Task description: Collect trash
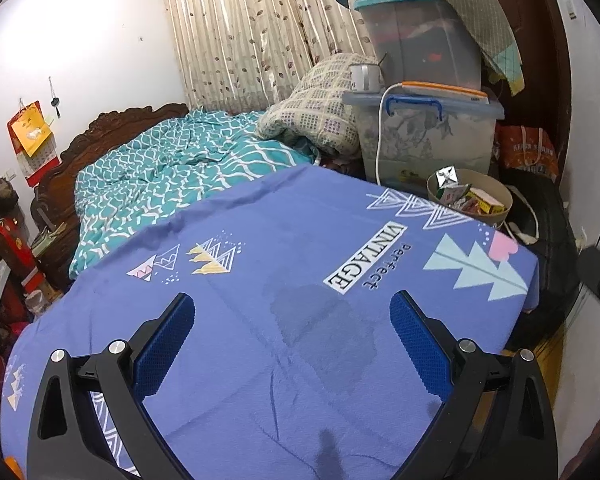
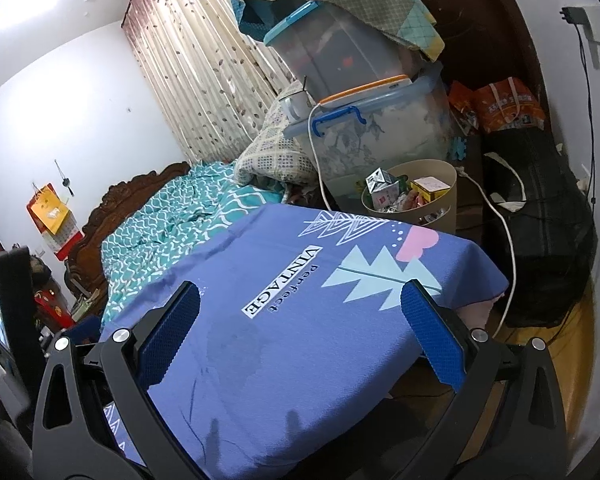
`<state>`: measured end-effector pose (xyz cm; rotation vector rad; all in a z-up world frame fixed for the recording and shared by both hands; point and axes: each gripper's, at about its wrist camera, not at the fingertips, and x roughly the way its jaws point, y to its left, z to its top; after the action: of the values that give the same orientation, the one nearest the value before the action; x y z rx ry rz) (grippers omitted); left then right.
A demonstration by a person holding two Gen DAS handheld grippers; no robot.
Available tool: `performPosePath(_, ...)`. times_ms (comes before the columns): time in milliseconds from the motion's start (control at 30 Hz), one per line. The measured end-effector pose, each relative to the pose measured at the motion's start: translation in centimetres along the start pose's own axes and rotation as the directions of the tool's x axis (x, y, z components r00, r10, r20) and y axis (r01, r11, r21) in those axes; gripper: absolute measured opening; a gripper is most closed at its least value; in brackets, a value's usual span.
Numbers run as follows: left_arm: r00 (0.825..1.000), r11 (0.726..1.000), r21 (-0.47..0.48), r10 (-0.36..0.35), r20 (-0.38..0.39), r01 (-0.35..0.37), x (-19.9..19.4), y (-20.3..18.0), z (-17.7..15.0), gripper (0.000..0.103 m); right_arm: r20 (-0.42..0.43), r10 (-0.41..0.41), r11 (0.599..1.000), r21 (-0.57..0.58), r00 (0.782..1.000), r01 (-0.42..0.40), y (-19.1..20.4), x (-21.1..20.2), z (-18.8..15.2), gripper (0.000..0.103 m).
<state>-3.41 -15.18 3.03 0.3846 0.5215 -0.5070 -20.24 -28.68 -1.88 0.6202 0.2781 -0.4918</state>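
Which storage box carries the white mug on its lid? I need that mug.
The lower storage box, the one with blue handles; the mug stands on its lid.

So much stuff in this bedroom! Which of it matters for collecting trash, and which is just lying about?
Part of the job:
- round bin, already holding cartons and wrappers
- left tool and right tool, both open and empty above the blue cloth

Just lying about:
- stacked storage boxes
- teal bedding
- curtain
- black bag
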Motion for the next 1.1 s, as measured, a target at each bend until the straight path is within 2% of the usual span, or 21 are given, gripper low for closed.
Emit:
performPosePath(333, 0.995, 0.998, 0.026, -0.050, 0.083, 0.048, -2.1, -1.8, 2.4, 0.094, 0.095, -0.062, 0.998, 0.004, 0.994, 0.062, -1.4, -3.7, 2.4, 0.100)
performPosePath(600, 0.987, 0.997, 0.011, -0.078, 0.138, 0.078, -3.9, -2.2, 4.4, 0.094, 0.144, -0.069, 0.997, -0.010, 0.987, 0.071, -1.1, -4.7, 3.8, 0.100)
performPosePath(1100, 0.991, 0.997, 0.004, -0.072, 0.111, 0.072, -3.9, -1.8, 3.9, 0.094, 0.124, -0.054, 0.998, -0.018, 0.991, 0.057, -1.0, -3.7, 2.7, 0.100)
